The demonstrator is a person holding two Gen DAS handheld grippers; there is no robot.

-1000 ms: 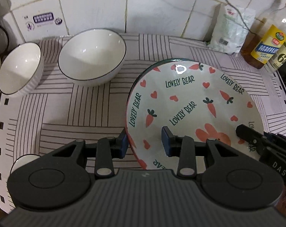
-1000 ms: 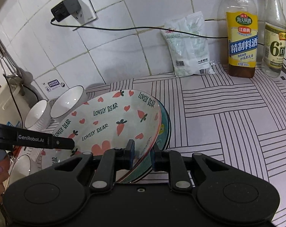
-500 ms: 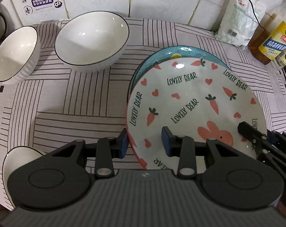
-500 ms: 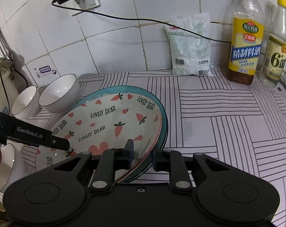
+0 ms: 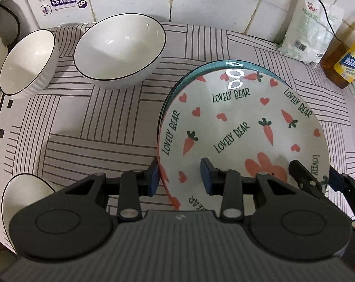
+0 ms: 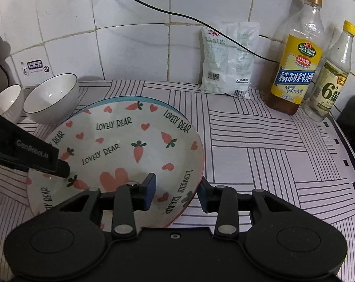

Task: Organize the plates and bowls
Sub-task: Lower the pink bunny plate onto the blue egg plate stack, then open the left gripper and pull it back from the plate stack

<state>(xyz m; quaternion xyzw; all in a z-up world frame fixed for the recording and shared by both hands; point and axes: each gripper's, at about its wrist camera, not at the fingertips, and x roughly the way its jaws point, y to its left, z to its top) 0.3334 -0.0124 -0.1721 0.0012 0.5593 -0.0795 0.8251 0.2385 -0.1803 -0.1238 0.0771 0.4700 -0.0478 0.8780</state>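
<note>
The white round ceramic plate printed with carrots and hearts (image 5: 243,131) has been set on the teal-rimmed plate (image 5: 224,64) beneath it, in front of the large white black-rimmed bowl (image 5: 120,49) — the stacking step is judged nearly closed. The right gripper (image 6: 176,193) has just been opening; its jaws stand apart, clear of the rim between them. The left gripper (image 5: 179,179) straddles the near rim, pads not seen pressing — it should be withdrawn next, then the bowls nested
</note>
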